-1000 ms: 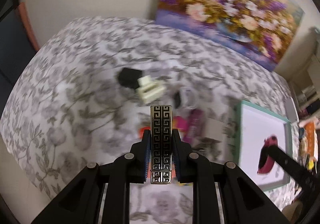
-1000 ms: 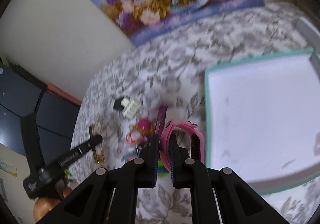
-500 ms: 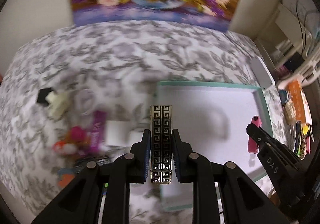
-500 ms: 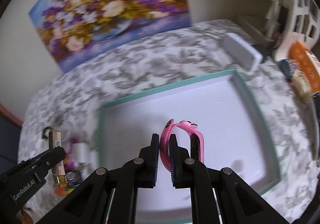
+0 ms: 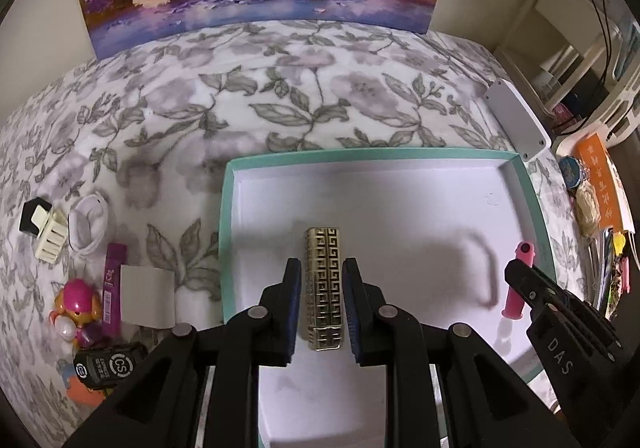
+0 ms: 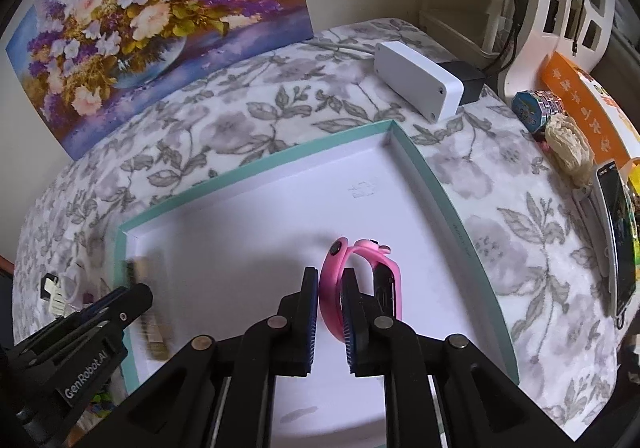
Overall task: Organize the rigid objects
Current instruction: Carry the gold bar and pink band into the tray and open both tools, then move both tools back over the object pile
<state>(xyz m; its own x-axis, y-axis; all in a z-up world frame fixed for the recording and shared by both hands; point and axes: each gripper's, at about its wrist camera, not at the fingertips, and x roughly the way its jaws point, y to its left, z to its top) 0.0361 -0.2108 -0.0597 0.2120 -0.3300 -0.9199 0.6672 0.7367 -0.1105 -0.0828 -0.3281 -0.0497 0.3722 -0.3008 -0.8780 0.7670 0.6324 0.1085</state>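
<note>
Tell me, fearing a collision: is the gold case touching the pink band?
Apart. Left wrist view shows bare tray between gold case and pink band.

Dim indoor light, soft shadows, strong fisheye bending and dark corners.

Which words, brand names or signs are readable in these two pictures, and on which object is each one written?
"DAS": on the right gripper arm.
"GenRobot.AI": on the left gripper arm.
"CS": on the black case; its smaller print is too small to read.
Orange box: white characters, too distorted to read.
Purple sachet: print too small to read.
</note>
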